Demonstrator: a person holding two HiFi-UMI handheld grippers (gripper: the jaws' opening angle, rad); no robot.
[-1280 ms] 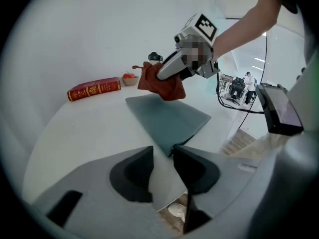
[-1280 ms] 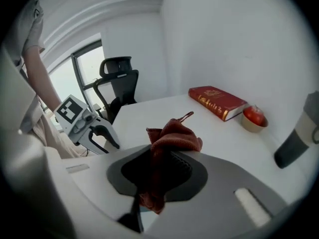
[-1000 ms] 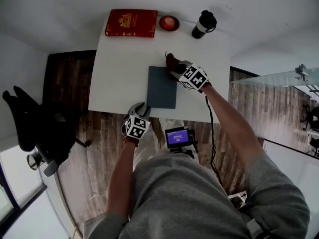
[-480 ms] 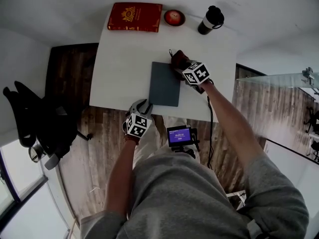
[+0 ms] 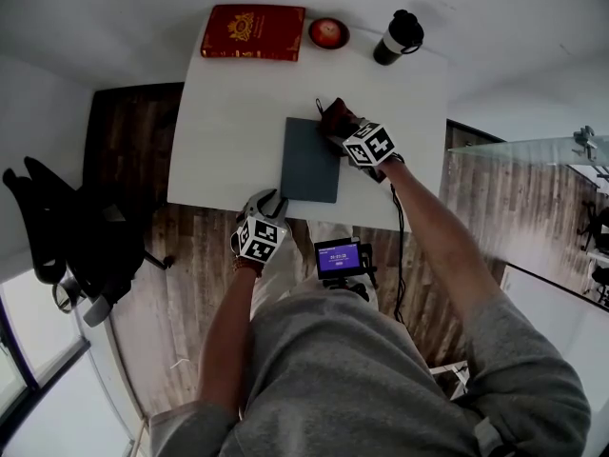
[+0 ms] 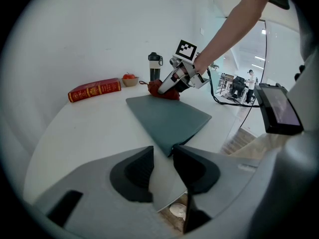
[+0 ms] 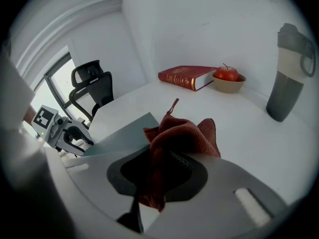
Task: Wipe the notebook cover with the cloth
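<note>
A dark grey-blue notebook (image 5: 311, 159) lies flat near the white table's front edge (image 5: 228, 204). My right gripper (image 5: 341, 128) is shut on a bunched red cloth (image 5: 333, 117), which hangs out past the jaws in the right gripper view (image 7: 180, 136). The cloth sits at the notebook's far right corner and seems to touch it, as the left gripper view shows (image 6: 163, 89). My left gripper (image 5: 269, 199) hovers at the table's front edge, just short of the notebook's near corner (image 6: 169, 118). Its jaws (image 6: 162, 156) stand open with nothing held.
Along the table's far edge stand a red book (image 5: 252, 32), a small bowl with an apple (image 5: 328, 33) and a dark travel mug (image 5: 397, 36). A black office chair (image 5: 57, 236) is left of the table. A small device with a lit screen (image 5: 340, 258) sits at my waist.
My right gripper has sunk a little and rolled, bringing the cloth down to the notebook's far right corner. The left gripper has kept still.
</note>
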